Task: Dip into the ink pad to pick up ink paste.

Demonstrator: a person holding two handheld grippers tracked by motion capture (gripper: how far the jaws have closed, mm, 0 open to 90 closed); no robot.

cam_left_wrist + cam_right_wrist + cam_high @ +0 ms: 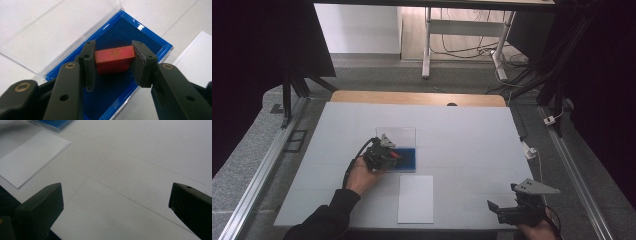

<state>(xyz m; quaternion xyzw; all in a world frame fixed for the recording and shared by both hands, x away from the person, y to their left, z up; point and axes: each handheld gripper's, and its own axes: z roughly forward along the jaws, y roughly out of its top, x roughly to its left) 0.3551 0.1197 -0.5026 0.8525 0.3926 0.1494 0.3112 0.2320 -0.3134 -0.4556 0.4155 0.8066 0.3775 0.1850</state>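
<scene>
red block pinched over the blue tray

red is the small block (113,60), and it sits between the two jaws of the left claw (113,65), which is pinching it on its two short ends. on its top face there is a thin gold mark. the block hangs just above the dark blue lining of the blue case (147,41), or maybe touches it; i cannot tell which. the clear lid (50,32) of the case lies open and flat beyond the claw, probably so that the tray stays free for reaching in from above. in the high view the left claw (384,155) is over the near-left part of the case (409,159).

the right claw (512,209) waits well apart, low over the surface (472,130), with its jaws spread wide and nothing between them. i think it is parked there to stay out of the way. a white sheet (415,198) lies flat between the two claws, just on the near side of the case, maybe as a place for the block.
</scene>
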